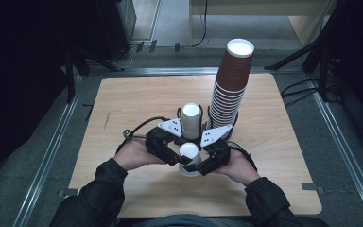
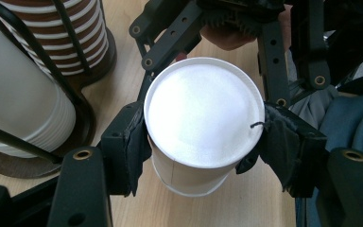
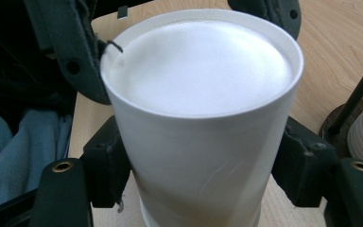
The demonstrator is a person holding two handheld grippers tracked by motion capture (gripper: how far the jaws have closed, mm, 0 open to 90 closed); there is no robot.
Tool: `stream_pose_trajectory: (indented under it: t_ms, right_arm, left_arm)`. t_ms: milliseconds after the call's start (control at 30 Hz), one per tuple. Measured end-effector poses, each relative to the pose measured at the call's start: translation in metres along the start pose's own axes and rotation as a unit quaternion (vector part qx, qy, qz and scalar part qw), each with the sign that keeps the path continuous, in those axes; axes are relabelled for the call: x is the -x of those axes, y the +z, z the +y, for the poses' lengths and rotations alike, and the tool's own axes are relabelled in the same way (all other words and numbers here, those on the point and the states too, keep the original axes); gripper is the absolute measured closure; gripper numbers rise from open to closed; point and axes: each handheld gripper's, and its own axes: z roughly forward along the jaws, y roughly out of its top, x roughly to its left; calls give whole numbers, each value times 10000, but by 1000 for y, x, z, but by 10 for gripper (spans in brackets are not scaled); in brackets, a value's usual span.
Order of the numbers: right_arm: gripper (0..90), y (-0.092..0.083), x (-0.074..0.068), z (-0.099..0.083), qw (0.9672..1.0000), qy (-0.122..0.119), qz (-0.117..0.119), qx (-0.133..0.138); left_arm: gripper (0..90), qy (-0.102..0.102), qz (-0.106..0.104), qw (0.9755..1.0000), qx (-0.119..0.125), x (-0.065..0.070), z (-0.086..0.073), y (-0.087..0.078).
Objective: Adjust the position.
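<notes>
A white paper cup stands upside down on the wooden table, near its front middle. My left gripper comes in from the left and is shut on the cup; in the left gripper view its black pads press both sides just under the cup's upturned base. My right gripper reaches in from the right. In the right gripper view its pads sit against the lower wall of the cup on both sides, below the left gripper's jaws.
Just behind the grippers a wire holder carries a short stack of white cups. Beside it, to the right, rises a tall stack of brown cups. The person's forearms cover the table's front edge. Dark stands and cables ring the table.
</notes>
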Motion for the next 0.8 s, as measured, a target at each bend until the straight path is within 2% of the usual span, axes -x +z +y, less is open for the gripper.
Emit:
stream_pose_trajectory:
  t_ms: [167,200,233,367,433,500,567,667,800]
  right_arm:
    - [308,0,0,0,10000,-1,-10,-12]
    - [309,0,1,0,10000,-11,-37,1]
    - [309,0,1,0,10000,-11,-37,1]
    - [310,-3,2,-2,9999,88,-62,33]
    - [311,-3,3,-2,9999,76,-75,68]
    - [311,-5,5,-4,9998,127,-86,157]
    - [311,-5,5,-4,9997,145,-77,182]
    - [311,-8,6,-5,9994,143,-109,291]
    - [311,-11,6,-6,9986,192,-104,472]
  left_arm:
    - [343,-142,-82,9999,-39,-3,0,0]
    - [286,-146,-79,9999,-41,-3,0,0]
    - [286,-166,-57,9998,-47,-3,0,0]
    - [172,-264,30,9996,40,-4,1,-3]
    - [165,-362,20,9993,96,-5,0,-5]
    - [177,-473,-4,9988,142,-9,-5,-9]
    - [177,-468,14,9988,139,-11,-8,-11]
    - [177,-574,29,9983,115,-14,-18,-11]
    - [127,-690,-109,9975,126,-16,-29,-7]
